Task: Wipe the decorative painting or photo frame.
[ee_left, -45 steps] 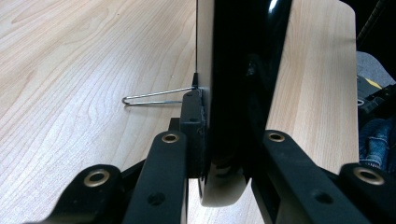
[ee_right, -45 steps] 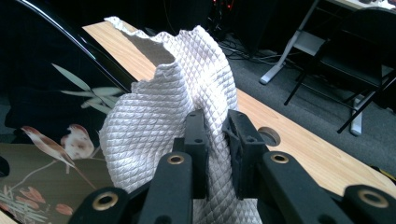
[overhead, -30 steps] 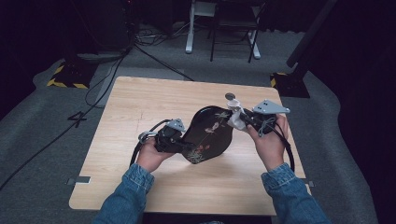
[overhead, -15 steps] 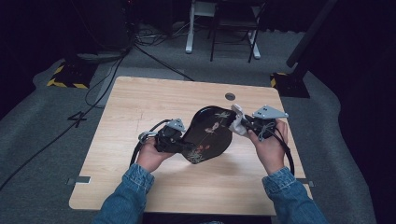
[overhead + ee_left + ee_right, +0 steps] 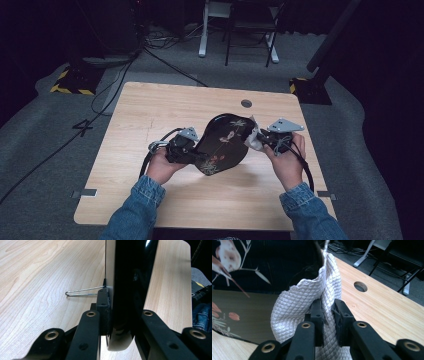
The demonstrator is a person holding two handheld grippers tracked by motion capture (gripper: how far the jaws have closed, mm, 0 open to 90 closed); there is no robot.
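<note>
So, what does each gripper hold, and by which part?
The left gripper clamps the black flowered tray by its lower rim, holding it tilted up. The right gripper pinches a bunched fold of the white quilted cloth.

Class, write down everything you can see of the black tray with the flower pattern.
The black tray is glossy, lacquer-like and rounded, with pale flowers and thin stems painted on its face. It is tilted up on its lower edge over the wooden table. The left gripper clamps its rim, and the white quilted cloth in the right gripper meets its far edge.
</note>
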